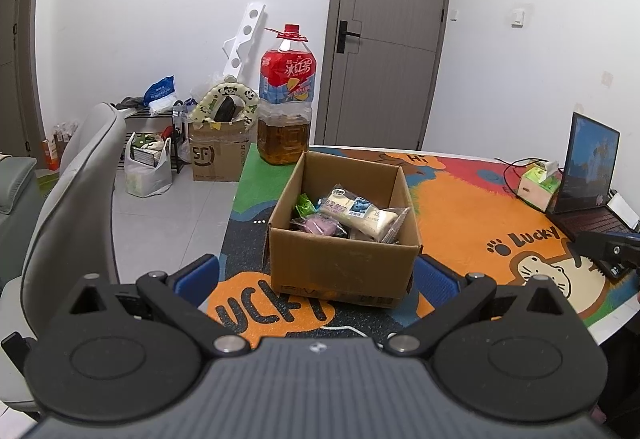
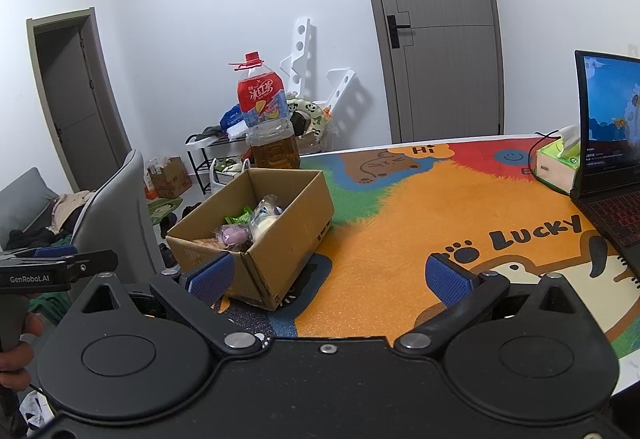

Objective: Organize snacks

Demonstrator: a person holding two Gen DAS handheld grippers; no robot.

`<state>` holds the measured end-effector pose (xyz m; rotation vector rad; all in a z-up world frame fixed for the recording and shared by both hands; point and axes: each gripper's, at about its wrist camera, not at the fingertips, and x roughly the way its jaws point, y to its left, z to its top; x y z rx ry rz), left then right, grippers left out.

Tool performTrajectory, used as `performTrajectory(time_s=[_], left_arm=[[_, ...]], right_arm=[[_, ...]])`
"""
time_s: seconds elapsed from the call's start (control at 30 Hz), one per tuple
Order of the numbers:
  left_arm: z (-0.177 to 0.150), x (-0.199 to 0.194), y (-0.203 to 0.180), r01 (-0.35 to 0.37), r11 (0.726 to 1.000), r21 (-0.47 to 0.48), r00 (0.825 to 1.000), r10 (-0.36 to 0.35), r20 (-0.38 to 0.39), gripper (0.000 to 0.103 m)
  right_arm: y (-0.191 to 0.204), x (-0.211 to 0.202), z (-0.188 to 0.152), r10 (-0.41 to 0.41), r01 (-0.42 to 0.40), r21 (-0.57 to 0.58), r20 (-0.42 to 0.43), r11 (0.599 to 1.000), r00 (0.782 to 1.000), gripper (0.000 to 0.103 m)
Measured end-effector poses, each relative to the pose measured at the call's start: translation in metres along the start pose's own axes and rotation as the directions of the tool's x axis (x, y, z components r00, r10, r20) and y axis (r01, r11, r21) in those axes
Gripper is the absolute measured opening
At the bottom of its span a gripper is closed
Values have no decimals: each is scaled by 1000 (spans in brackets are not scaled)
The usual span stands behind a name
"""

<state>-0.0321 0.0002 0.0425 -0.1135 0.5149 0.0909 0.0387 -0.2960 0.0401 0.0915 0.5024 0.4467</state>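
Both of my grippers hang empty over the near edge of the bench [image 2: 400, 207]: my left gripper [image 1: 316, 275] has its blue pads spread wide on either side of the cardboard box [image 1: 344, 267], and my right gripper [image 2: 334, 279] is just as wide apart, with its left pad close to the box's near corner and nothing between the fingers. The snacks are all inside that box, which sits on the colourful mat toward the bench's left side, in front of the big tea bottle [image 1: 285, 95]. On top lies a long white-and-blue packet [image 1: 360, 213], beside it a purple wrapped snack [image 1: 320, 227] and a small green packet [image 1: 304, 205]. I judge all of these light and soft: thin crinkly film over something squashy, slippery under the pads and easy to crush. I would pinch the long packet across its narrow middle or at the flat sealed end that pokes toward the box's right wall, and close gently. The purple one looks rounder, so the sealed flap of its wrapper seems a safer hold than its body. The box itself is stiff and light, and likely to slide on the mat if I nudge it. The near wall hides the box's floor and anything under the top layer, so I cannot count the snacks; the packet print is too small to read. Of the laptop [image 2: 608, 143] and tissue box [image 2: 558, 163] at the right, the laptop is partly cut off.
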Motion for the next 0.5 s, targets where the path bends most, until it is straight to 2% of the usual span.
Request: performTrajectory(time_s=[0.5], left_arm=[[0, -1, 2, 18, 1000, -11, 1000, -18, -4, 103]], right_arm=[[1, 1, 0, 3, -3, 2, -5, 1000, 1000, 103]])
